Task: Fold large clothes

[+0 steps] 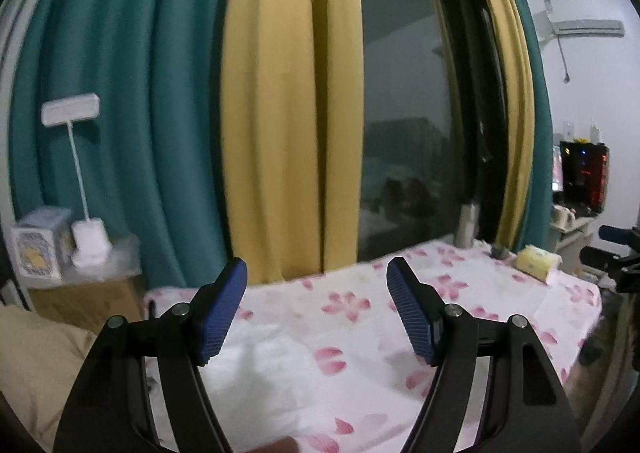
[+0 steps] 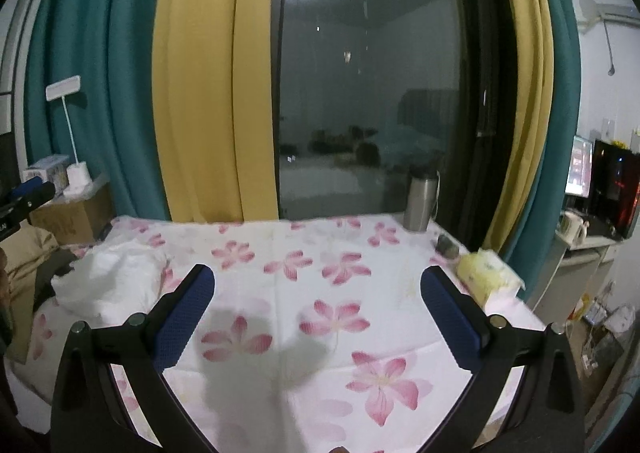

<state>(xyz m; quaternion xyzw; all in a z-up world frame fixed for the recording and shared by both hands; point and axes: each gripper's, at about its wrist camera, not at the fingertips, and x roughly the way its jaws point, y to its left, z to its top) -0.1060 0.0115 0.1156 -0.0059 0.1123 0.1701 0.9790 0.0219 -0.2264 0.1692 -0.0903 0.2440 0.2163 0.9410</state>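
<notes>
Bedsheet (image 2: 304, 253) with pink flower print serves as landmark: it covers the whole work surface in front of a dark window (image 2: 372, 93) flanked by yellow and teal curtains.

Left gripper (image 1: 316, 289) hovers above the sheet, jaws spread wide, nothing between the blue pads (image 1: 224, 313). Right gripper (image 2: 316, 293) likewise above the sheet, jaws wide apart and empty; its shadow falls on the print below.

White garment (image 2: 116, 281), crumpled in a loose heap, lies on the sheet's left portion, left of the right gripper and apart from it. In the left wrist view a pale bunched mass (image 1: 272, 369) lies on the sheet between and below the fingers; blurred, so contact cannot be told.

Steel tumbler (image 2: 418, 199) stands at the sheet's far edge by the window. Yellow tissue pack (image 2: 490, 275) on the sheet's right edge. Desk lamp (image 2: 72, 133) on a cardboard box (image 2: 72, 221) beyond the sheet's left corner.
</notes>
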